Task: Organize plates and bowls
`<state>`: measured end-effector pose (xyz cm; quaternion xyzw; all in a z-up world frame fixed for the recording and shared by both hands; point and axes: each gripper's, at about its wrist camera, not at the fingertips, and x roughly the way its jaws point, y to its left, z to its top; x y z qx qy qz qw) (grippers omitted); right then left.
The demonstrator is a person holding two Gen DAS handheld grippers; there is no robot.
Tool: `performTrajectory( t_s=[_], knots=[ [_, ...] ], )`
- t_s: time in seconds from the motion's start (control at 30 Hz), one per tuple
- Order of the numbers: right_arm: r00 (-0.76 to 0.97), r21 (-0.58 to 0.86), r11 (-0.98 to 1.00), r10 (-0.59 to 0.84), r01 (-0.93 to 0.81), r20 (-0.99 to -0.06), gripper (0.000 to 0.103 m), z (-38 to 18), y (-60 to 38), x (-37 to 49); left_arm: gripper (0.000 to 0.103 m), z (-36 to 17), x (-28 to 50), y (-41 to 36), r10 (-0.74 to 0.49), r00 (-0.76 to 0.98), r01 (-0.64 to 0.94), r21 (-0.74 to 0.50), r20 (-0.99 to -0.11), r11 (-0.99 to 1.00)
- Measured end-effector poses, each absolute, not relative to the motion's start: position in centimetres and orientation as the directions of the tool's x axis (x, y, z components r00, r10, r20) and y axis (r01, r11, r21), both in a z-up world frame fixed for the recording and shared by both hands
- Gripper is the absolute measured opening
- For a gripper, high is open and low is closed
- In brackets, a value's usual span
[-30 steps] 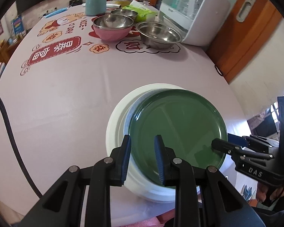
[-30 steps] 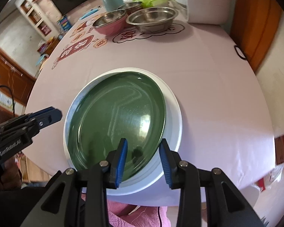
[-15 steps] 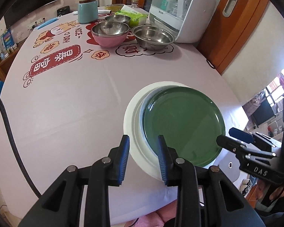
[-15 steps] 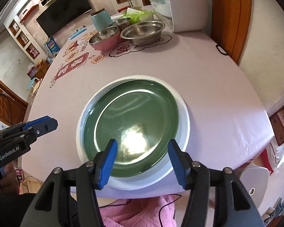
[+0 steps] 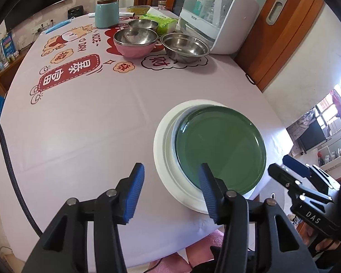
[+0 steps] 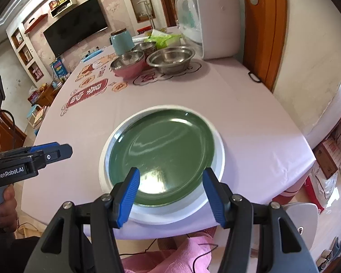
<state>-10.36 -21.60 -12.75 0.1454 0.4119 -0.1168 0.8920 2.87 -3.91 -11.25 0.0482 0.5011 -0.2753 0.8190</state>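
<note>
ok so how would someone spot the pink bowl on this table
Look to the far side of the round table, beside the white countertop appliance. Among three steel bowls there, the pink bowl with a steel lining is the only one coloured outside.

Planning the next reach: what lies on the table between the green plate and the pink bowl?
Nothing stands there: bare tablecloth with printed designs separates the green plate from the pink bowl, clearest in the left wrist view.

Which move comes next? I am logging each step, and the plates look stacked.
Probably reach toward the bowls at the far side. The green plate already sits in the white plate, both grippers' jaws are open and empty, and the pink bowl and steel bowl stand apart.
</note>
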Motion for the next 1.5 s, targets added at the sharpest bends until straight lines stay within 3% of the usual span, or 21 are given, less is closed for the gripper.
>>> performTrajectory(
  t_s=[0.27, 0.4, 0.6, 1.5],
  knots=[
    [0.673, 0.16, 0.932, -0.109, 0.325, -0.731, 0.058, -10.8, -24.4, -9.0, 0.06, -9.6, 4.2, -5.1, -0.364, 0.383, 0.457, -0.169, -0.849, 0.873],
    [0.693, 0.163, 0.939, -0.1, 0.304, -0.714, 0.058, -9.7, -26.1, -7.9, 0.071, -8.7, 5.4, -6.3, -0.343, 0.39, 0.433, -0.159, -0.855, 0.887],
    [0.719, 0.158, 0.955, -0.074, 0.251, -0.691, 0.058, -8.2, -28.8, -5.5, 0.077, -7.2, 6.9, -8.6, -0.312, 0.413, 0.413, -0.13, -0.855, 0.902],
    [0.741, 0.198, 0.98, 0.106, 0.036, -0.663, 0.058, -5.9, -38.6, 11.0, 0.08, -4.8, 19.1, -16.4, -0.176, 0.421, 0.165, -0.116, -0.89, 0.979]
  ],
)
